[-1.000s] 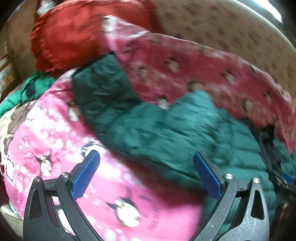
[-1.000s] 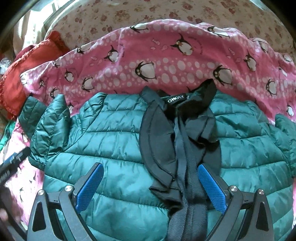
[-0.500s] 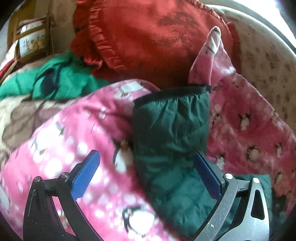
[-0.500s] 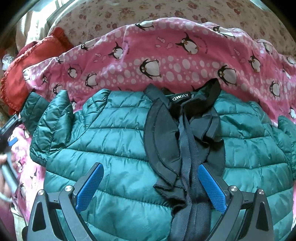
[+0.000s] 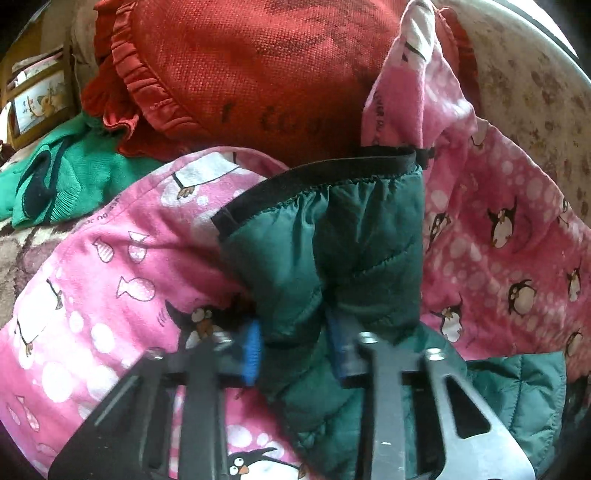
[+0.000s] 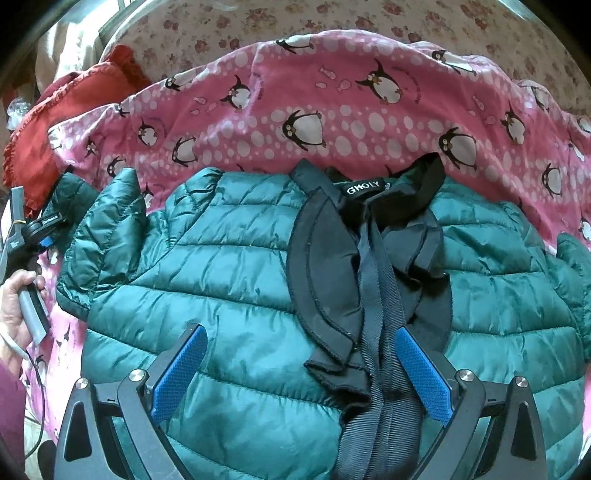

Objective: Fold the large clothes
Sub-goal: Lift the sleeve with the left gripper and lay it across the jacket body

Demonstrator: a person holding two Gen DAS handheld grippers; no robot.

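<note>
A dark green quilted puffer jacket (image 6: 240,288) lies spread, front up, on a pink penguin blanket (image 6: 332,110). Its black collar and zipper placket (image 6: 373,280) run down the middle. My right gripper (image 6: 301,369) is open and hovers over the jacket's chest, its blue pads either side of the placket. My left gripper (image 5: 293,354) is shut on the jacket's left sleeve (image 5: 332,251) just below the black cuff (image 5: 317,177). The left gripper also shows at the far left of the right wrist view (image 6: 40,236), at the sleeve end.
A red frilled cushion (image 5: 258,74) lies just beyond the cuff. A bright green garment (image 5: 66,177) lies left of it. A floral sheet (image 6: 332,22) covers the bed beyond the blanket. The person's hand (image 6: 16,306) holds the left gripper's handle.
My left gripper has swung to the sleeve cuff and shut on the sleeve. The right gripper has stayed open over the chest, almost still.
</note>
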